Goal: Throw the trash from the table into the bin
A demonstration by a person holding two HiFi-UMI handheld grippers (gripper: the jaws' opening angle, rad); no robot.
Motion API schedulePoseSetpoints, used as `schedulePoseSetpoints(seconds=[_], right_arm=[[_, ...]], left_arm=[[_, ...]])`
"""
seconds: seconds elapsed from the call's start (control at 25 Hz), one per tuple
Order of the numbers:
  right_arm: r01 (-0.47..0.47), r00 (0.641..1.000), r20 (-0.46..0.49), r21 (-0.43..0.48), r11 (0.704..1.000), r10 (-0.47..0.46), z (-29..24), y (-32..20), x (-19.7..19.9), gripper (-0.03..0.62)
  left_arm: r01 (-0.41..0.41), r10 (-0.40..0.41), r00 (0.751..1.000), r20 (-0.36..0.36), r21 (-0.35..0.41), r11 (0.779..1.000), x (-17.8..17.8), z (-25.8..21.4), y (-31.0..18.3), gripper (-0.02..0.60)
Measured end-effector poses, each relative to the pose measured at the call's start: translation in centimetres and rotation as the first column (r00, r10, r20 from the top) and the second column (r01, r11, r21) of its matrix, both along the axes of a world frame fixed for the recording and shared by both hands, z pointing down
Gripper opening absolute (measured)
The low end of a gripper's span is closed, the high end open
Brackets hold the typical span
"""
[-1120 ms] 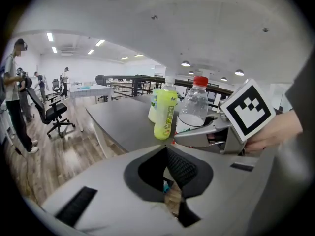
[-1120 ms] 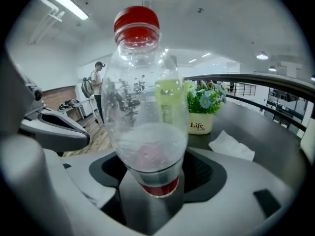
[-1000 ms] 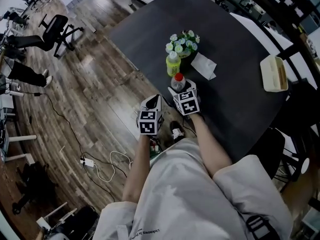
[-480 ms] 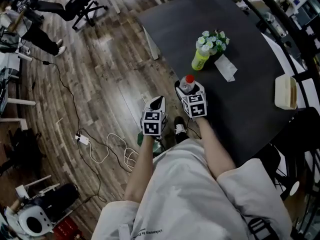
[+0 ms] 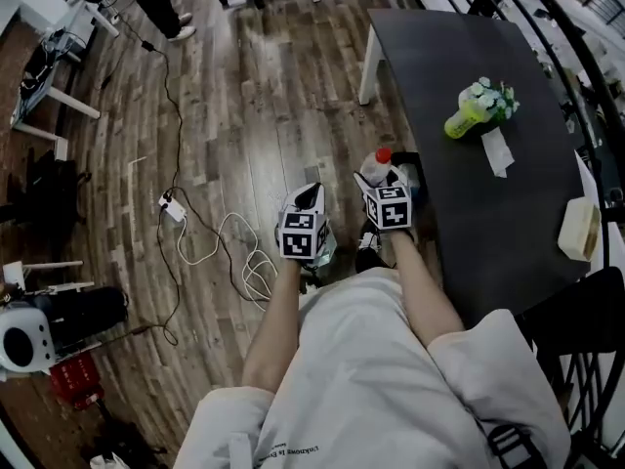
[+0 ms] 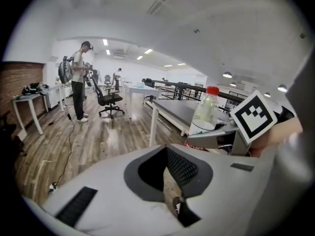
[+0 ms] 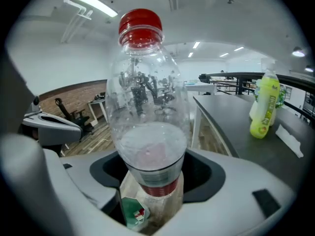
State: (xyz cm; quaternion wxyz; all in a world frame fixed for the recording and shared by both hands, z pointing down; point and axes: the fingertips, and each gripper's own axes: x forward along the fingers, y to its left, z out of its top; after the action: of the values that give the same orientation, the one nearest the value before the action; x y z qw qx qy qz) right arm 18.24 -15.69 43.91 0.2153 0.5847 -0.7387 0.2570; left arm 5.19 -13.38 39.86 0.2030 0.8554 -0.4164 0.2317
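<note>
A wooden floor (image 5: 244,115) fills the left of the head view, with a white cable (image 5: 229,252) lying in loose loops beside a small power strip (image 5: 172,206), from which a black cable (image 5: 171,76) runs away toward a white desk (image 5: 49,76). A black bag (image 5: 49,189) and a white round device (image 5: 24,335) sit along the left edge. Farther off, a person (image 6: 78,80) stands beside a black office chair (image 6: 109,98), and a small bunch of white flowers (image 5: 491,96) stands at the right.

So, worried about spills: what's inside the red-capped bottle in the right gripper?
What looks like pale liquid fills the bottle to about midway, with droplets above. Its label and the right gripper cover the bottom.
</note>
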Motion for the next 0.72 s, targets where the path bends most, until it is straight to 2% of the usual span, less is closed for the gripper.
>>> schedulePoseSetpoints(seconds=[0.24, 0.44, 0.6, 0.72], right_arm=[[0.126, 0.992, -0.029, 0.003, 0.992, -0.126, 0.1, 2.6, -8.2, 0.342], [0.149, 0.989, 0.015, -0.041, 0.988, -0.148, 2.5, 7.2, -12.4, 0.342], [0.109, 0.989, 0.111, -0.129, 0.986, -0.095, 6.6, 12.1, -14.0, 0.342], [0.097, 0.989, 0.127, -0.223, 0.970, -0.070, 9.7, 15.8, -14.5, 0.342]], left_arm=[[0.106, -0.105, 0.994, -0.021, 0.022, 0.994, -7.7, 0.0, 2.7, 0.029], [0.160, -0.160, 0.987, -0.012, 0.009, 0.987, -12.5, 1.7, 6.2, 0.029], [0.173, -0.172, 0.985, 0.010, -0.064, 0.983, -15.5, 5.7, 9.8, 0.029], [0.174, -0.171, 0.985, 0.029, -0.142, 0.974, -17.4, 9.0, 12.5, 0.029]])
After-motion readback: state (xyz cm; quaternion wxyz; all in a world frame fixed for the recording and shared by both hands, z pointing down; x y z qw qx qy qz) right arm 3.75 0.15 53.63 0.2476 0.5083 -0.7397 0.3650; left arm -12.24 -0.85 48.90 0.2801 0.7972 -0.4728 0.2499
